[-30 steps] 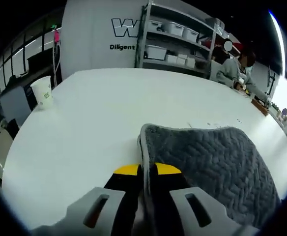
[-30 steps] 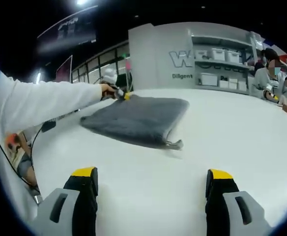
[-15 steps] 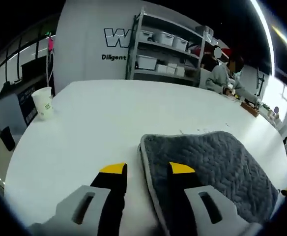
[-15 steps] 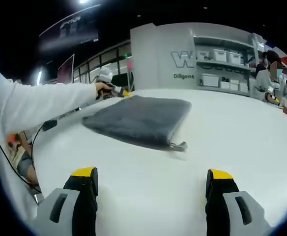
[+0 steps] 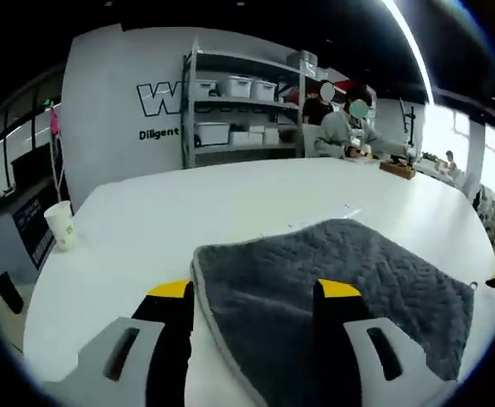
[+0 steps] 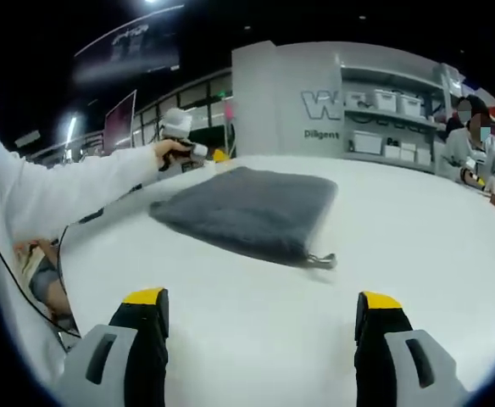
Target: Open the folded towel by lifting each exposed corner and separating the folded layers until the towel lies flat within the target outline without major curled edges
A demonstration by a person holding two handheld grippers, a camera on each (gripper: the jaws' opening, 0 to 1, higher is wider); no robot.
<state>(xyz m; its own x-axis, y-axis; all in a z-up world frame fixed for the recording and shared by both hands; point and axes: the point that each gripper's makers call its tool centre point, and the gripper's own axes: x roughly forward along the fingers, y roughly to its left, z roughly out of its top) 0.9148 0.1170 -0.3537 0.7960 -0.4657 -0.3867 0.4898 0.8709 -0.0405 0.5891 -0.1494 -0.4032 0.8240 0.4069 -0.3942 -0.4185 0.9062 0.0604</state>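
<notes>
- Left gripper (image 5: 254, 292): jaws spread wide, straddling the near corner of the folded grey towel (image 5: 349, 280), gripping nothing.
- Right gripper (image 6: 263, 307): jaws wide apart, empty.
- The towel lies folded on the white surface (image 6: 417, 246).

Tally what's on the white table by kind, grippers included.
Folded grey towel: 1
Paper cup: 1
Left gripper: 1, jaws open
Right gripper: 1, jaws open
Total: 4

Towel (image 5: 341, 288): I see it lying on the tabletop (image 5: 230, 203).
Cup (image 5: 60, 225): left, near tabletop edge.
Shelving (image 5: 230, 110): behind tabletop.
Seated person (image 5: 349, 131): far side, right.
</notes>
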